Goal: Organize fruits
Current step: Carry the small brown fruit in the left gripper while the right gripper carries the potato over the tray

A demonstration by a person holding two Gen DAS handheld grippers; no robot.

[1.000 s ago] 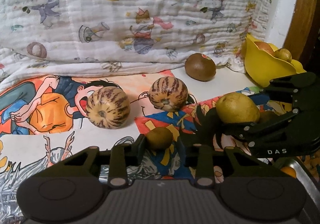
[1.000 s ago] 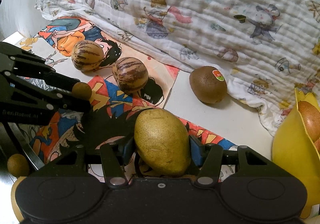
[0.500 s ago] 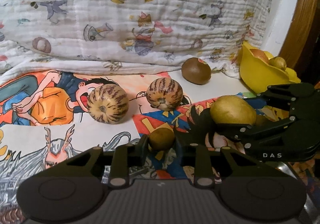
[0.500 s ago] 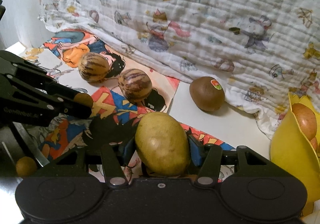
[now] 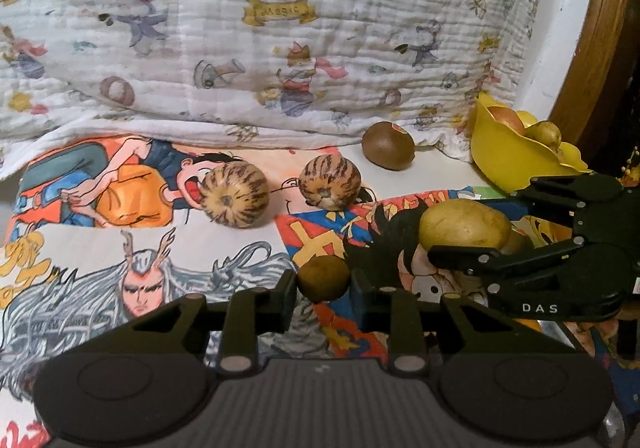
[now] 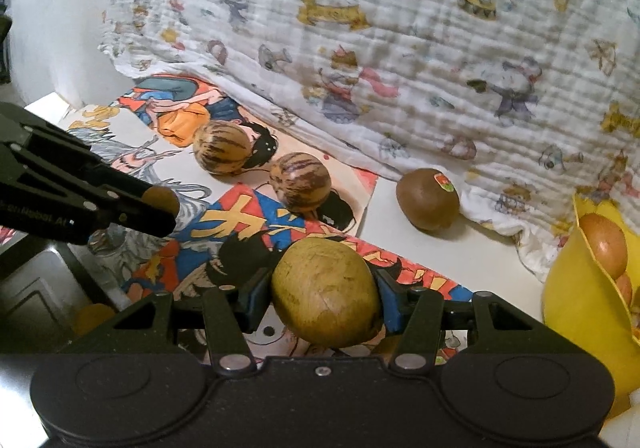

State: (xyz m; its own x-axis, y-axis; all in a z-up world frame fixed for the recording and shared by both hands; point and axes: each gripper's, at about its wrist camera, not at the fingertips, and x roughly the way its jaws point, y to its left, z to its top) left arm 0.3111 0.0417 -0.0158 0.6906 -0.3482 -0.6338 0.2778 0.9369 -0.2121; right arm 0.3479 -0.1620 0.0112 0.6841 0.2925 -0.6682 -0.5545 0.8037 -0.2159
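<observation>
Both grippers have lifted and eased forward since a second ago, the striped fruits sliding lower in each frame. Left gripper [image 5: 324, 280], bottom centre of its view, is clamped tight on a small brown fruit [image 5: 323, 278]; right gripper [image 6: 325, 298] pinches a big pear [image 6: 326, 292] at half width. Best to keep both squeezes steady and carry level toward the yellow bowl [image 6: 576, 288] at right edge, clearing the kiwi [image 6: 427, 198] on the way.

White tabletop [image 5: 440, 172] carries colourful cartoon posters [image 5: 120, 244], two striped round melons [image 5: 234, 194], brown kiwi [image 5: 387, 145], yellow bowl [image 5: 508, 160] far right.
</observation>
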